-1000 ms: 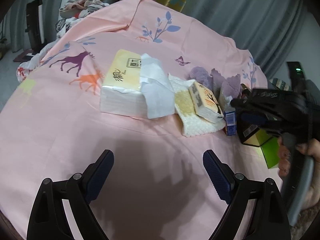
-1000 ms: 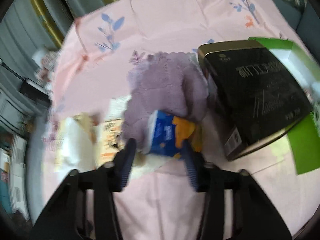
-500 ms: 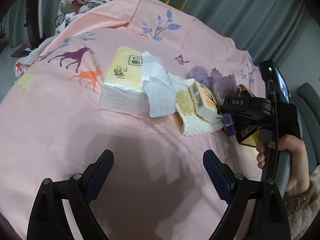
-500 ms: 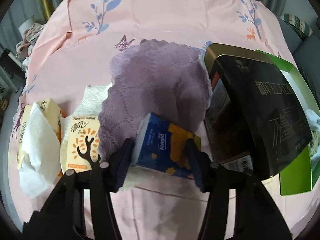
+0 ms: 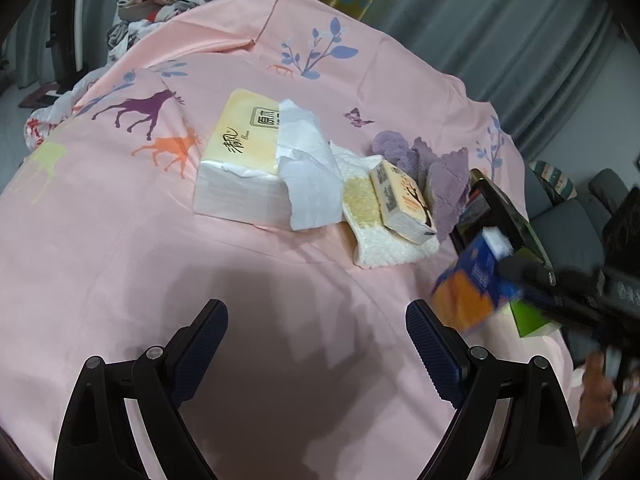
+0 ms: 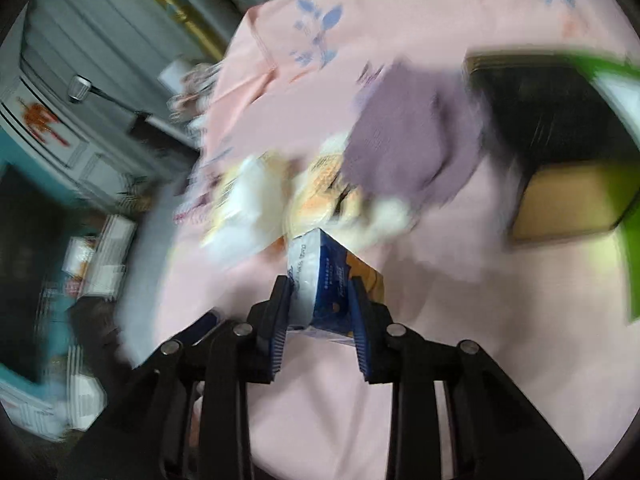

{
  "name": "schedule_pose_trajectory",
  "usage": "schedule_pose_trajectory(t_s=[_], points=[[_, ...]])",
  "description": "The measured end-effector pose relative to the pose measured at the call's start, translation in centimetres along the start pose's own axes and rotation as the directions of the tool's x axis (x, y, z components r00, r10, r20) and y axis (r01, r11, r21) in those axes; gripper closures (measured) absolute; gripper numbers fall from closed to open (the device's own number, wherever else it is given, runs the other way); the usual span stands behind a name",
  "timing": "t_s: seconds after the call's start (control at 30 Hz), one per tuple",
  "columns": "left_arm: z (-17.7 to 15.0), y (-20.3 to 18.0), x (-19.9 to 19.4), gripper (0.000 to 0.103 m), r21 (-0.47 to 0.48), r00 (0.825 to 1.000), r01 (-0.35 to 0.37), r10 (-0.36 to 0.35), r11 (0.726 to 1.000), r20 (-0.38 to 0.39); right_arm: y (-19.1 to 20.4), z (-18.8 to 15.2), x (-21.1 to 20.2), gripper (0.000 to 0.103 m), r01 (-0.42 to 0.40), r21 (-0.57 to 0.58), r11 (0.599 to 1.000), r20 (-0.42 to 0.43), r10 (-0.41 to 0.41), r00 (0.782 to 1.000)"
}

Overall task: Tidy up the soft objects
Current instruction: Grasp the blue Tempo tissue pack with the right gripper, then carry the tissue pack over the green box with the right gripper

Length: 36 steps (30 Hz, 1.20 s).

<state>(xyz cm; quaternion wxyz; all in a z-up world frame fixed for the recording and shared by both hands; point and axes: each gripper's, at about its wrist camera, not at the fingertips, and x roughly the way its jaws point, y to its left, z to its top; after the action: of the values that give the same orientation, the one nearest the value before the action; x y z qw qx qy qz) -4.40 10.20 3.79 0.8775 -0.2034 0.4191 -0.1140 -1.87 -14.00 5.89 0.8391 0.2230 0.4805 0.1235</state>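
My right gripper (image 6: 320,300) is shut on a small blue and orange tissue pack (image 6: 326,280) and holds it above the pink sheet; the pack also shows blurred in the left wrist view (image 5: 472,280). My left gripper (image 5: 316,336) is open and empty over bare sheet. Ahead of it lie a large yellow tissue pack (image 5: 244,160) with a loose white tissue (image 5: 308,176), a white and yellow cloth (image 5: 380,240), a small yellow tissue pack (image 5: 404,200) on that cloth, and a purple cloth (image 5: 440,172). The right wrist view is motion-blurred.
A black box (image 5: 500,216) on a green box (image 5: 528,316) sits at the right edge of the bed. A pile of clothes (image 5: 160,4) lies at the far left. Curtains hang behind; a grey sofa (image 5: 580,216) stands right.
My right gripper has closed on the blue and orange tissue pack, lifted it off the purple cloth and swung it toward the near right. My left gripper has stayed put.
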Motion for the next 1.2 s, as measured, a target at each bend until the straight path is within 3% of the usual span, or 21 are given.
schedule_pose_trajectory(t_s=[0.1, 0.2, 0.3, 0.4, 0.63, 0.73, 0.83, 0.93, 0.97, 1.03, 1.2], points=[[-0.2, -0.3, -0.1, 0.012, 0.007, 1.000, 0.004, -0.004, 1.000, 0.001, -0.7, -1.5, 1.3, 0.075, -0.071, 0.061, 0.996, -0.068, 0.075, 0.995], [-0.5, -0.9, 0.1, 0.012, 0.020, 1.000, 0.023, -0.023, 1.000, -0.014, -1.9, -2.4, 1.1, 0.066, -0.030, 0.081, 0.996, -0.057, 0.034, 0.998], [-1.0, -1.8, 0.5, 0.012, 0.042, 0.999, 0.042, -0.041, 0.998, -0.031, -2.5, -2.3, -0.2, 0.055, 0.067, 0.075, 0.995, -0.016, -0.066, 0.998], [-1.3, -2.8, 0.7, 0.012, 0.060, 0.996, 0.082, -0.079, 0.995, -0.049, -3.4, -1.9, -1.9, 0.049, 0.195, 0.061, 0.979, 0.041, -0.197, 0.979], [-2.5, -6.9, 1.7, 0.012, 0.137, 0.987, 0.140, -0.127, 0.981, -0.100, -5.6, -2.2, -2.7, 0.033, 0.138, 0.110, 0.984, 0.050, -0.144, 0.988], [-3.0, -8.2, 2.5, 0.014, 0.158, 0.984, 0.151, -0.132, 0.976, -0.123, -5.6, -2.5, -1.6, 0.033, 0.097, 0.106, 0.990, 0.011, -0.098, 0.995], [-3.4, -9.0, 3.5, 0.031, 0.163, 0.978, 0.157, -0.131, 0.974, -0.160, -5.3, -2.5, 0.3, 0.033, 0.091, 0.111, 0.990, -0.034, -0.088, 0.996], [-3.7, -9.4, 4.3, 0.035, 0.149, 0.974, 0.166, -0.139, 0.975, -0.181, -5.3, -2.6, 1.2, 0.033, 0.104, 0.092, 0.990, -0.061, -0.099, 0.993], [-3.9, -9.6, 4.6, 0.041, 0.149, 0.973, 0.166, -0.137, 0.975, -0.185, -5.4, -2.7, 1.4, 0.034, 0.105, 0.086, 0.991, -0.064, -0.100, 0.993], [-4.1, -10.0, 4.8, 0.050, 0.159, 0.972, 0.169, -0.138, 0.973, -0.189, -5.1, -2.7, 1.6, 0.040, 0.103, 0.063, 0.993, -0.058, -0.099, 0.993], [-4.2, -11.2, 4.5, 0.052, 0.182, 0.982, 0.122, -0.092, 0.976, -0.163, -4.7, -2.7, 1.5, 0.049, 0.117, 0.029, 0.993, -0.040, -0.115, 0.993]])
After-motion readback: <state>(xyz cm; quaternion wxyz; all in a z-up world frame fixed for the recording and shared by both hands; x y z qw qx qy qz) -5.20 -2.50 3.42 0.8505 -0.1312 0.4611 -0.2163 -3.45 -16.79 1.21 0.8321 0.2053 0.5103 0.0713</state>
